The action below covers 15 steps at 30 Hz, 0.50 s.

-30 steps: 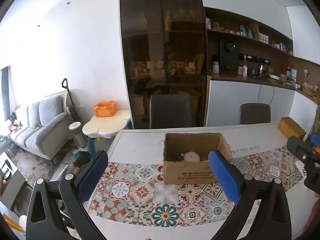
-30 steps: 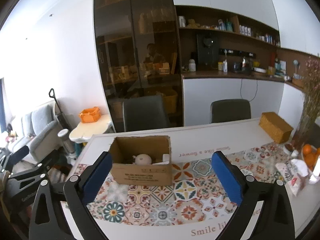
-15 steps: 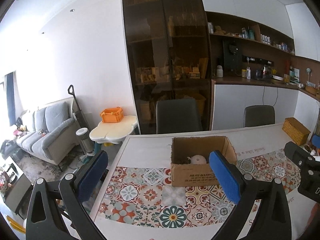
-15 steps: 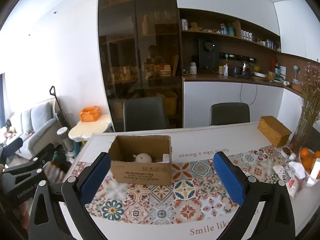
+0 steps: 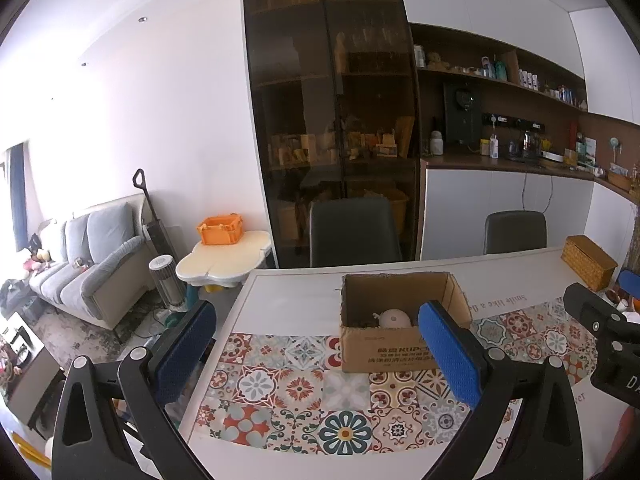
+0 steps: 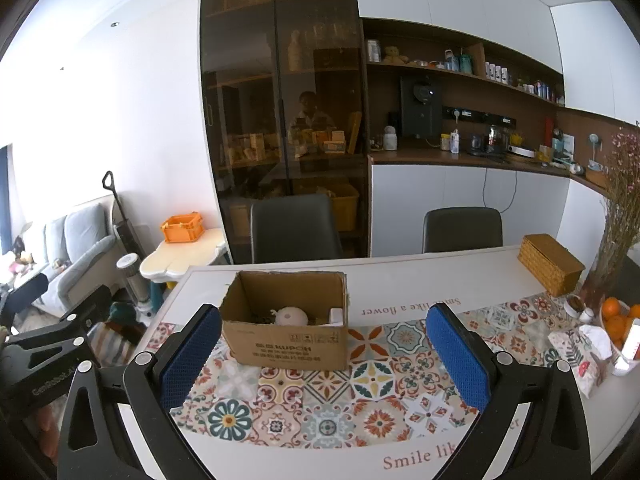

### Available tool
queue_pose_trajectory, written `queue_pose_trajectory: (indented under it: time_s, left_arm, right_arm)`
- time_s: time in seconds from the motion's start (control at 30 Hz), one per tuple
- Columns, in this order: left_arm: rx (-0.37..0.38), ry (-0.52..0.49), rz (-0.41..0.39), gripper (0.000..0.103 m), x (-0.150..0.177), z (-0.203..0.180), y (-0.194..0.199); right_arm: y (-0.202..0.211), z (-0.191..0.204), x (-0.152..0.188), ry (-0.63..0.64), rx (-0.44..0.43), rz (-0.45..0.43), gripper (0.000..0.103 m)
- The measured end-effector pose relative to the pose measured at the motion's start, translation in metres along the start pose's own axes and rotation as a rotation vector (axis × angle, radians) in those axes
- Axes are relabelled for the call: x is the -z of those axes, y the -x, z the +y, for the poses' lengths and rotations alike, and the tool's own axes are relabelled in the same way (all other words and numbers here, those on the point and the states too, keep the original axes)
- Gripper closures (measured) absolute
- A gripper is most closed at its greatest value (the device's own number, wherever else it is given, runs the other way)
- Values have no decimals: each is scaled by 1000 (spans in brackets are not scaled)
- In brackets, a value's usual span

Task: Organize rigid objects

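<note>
- Two grippers hang above the near edge of the table (image 6: 400, 276), both with jaws spread wide and nothing between the blue pads.
- Left gripper (image 5: 316, 348): its left pad (image 5: 186, 344) juts past the table's left edge, over the floor; its right pad (image 5: 448, 354) overlaps the near right corner of the box (image 5: 380, 350) in the picture.
- Right gripper (image 6: 324, 356): it frames the box (image 6: 286, 346) from the near side, left pad (image 6: 190, 354) just beside the box's left corner in view, right pad (image 6: 458, 354) well apart from it.
- Each gripper shows at the edge of the other's view: the right gripper (image 5: 600, 336) at the far right, the left gripper (image 6: 48, 344) at the far left.
- Box: open cardboard, standing on the patterned mat (image 6: 380, 408) towards the table's left half.
- Inside it lie a round white thing (image 6: 291, 316) and a small white block (image 6: 336, 316) at the right wall; what they are I cannot tell.
- Farther right on the table: a wicker case (image 6: 550, 262), oranges (image 6: 618, 316) and a dried-flower bunch (image 6: 622, 216).
- Two dark chairs (image 6: 296, 226) stand behind the table.
</note>
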<state>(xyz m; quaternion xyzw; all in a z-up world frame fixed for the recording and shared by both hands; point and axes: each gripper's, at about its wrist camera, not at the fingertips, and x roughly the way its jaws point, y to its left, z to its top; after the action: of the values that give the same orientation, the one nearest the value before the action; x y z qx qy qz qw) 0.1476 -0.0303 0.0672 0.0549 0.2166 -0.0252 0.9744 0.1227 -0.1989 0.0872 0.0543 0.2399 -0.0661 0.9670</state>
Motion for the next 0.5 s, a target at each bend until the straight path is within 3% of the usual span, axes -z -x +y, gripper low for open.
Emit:
queue_pose_trajectory:
  time_s: [0.5]
  left_arm:
    - [0,5,6,0,1,-1,1]
  right_arm:
    - [3,1,-1,6,-1,-5,0]
